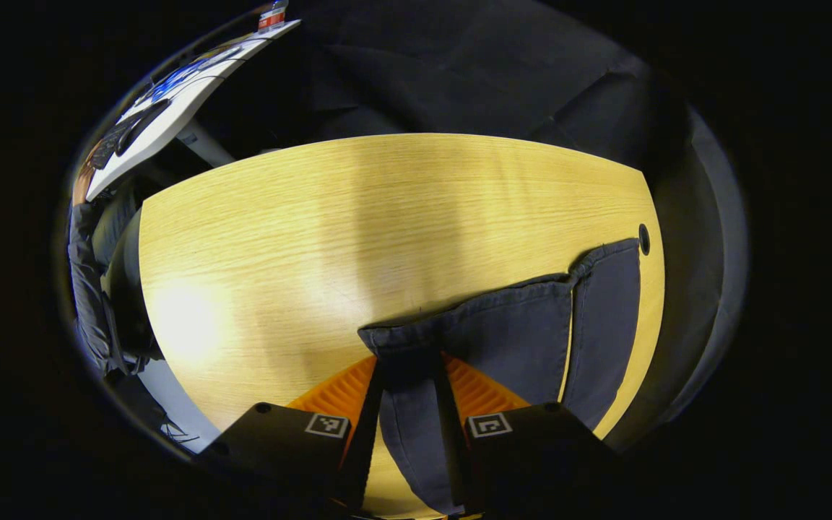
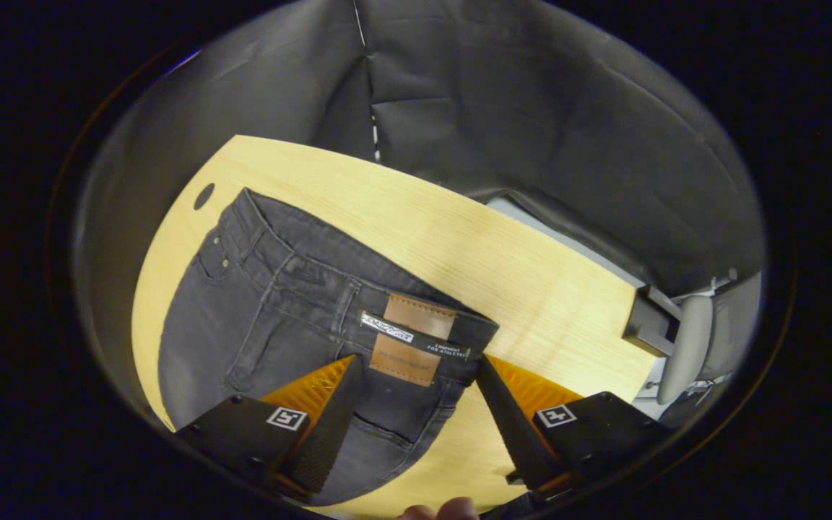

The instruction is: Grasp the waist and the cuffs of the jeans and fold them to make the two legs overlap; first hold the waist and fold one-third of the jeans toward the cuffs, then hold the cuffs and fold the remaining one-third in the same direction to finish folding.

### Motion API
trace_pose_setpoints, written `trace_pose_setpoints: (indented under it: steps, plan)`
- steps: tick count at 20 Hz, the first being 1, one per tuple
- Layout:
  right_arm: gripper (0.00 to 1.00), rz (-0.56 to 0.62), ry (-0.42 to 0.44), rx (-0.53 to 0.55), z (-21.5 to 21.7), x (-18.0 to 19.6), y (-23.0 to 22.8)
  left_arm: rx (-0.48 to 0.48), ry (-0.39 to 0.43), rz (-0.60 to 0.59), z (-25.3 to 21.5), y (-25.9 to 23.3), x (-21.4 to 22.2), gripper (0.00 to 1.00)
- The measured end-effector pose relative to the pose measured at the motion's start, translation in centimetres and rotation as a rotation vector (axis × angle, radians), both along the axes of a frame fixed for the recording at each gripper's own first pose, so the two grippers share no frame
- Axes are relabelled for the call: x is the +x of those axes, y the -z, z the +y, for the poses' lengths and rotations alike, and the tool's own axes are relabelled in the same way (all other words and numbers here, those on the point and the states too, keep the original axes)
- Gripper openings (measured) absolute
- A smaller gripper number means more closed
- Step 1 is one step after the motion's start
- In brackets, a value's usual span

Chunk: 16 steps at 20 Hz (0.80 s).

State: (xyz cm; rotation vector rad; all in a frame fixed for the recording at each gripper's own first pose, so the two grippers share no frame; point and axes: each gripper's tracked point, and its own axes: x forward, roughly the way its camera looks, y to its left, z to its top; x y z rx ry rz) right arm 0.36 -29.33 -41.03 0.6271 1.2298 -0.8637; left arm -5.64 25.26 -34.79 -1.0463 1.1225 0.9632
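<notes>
Broadly, a pale yellow wood-grain table (image 1: 257,238) with a small round cable hole (image 1: 644,239) near one edge carries a pair of dark grey denim jeans (image 2: 264,318). In the right gripper view the jeans lie flat on the tabletop, waist end toward the camera, with belt loops, a front pocket and a brown leather waistband patch (image 2: 412,339) visible. In the left gripper view the two cuffs (image 1: 531,318) lie side by side close to the table edge, with a thin strip of table showing between the legs. The left gripper (image 1: 407,379) has its jaws drawn narrow, both fingers pressing on a fold of one cuff between them. The right gripper (image 2: 416,379) has its jaws spread wide, one finger at each side of the waistband patch, neither visibly pressing the cloth. A fingertip (image 2: 452,509) shows at the bottom edge of the right gripper view.
</notes>
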Motion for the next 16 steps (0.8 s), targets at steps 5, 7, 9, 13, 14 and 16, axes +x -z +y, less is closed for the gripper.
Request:
trace_pose_setpoints:
  steps: [5, 7, 9, 13, 14, 16]
  plan:
    - [0.89, -0.006, 0.041, -0.021, 0.1, 0.1, 0.2, 0.025, -0.016, 0.029, 0.1, 0.1, -0.3, 0.43]
    - [0.61, -0.036, 0.052, 0.022, 0.7, 0.8, 0.2, 0.013, -0.055, -0.001, 0.1, 0.2, -0.3, 0.33]
    - [0.29, -0.064, 0.079, 0.075, 1.2, 1.0, 0.1, -0.023, -0.099, -0.078, 0.0, 0.4, 0.2, 0.16]
    - [0.10, -0.139, 0.149, 0.225, 1.8, 1.5, -1.8, -0.085, -0.175, -0.164, -0.3, -1.3, 0.3, 0.05]
    - [0.13, -0.171, 0.181, 0.271, 1.9, 1.8, -2.8, -0.094, -0.191, -0.165, -0.4, -2.0, 0.2, 0.04]
    - [0.13, -0.228, 0.229, 0.361, 2.2, 2.4, -5.0, -0.138, -0.274, -0.126, -0.7, -3.2, -0.2, 0.04]
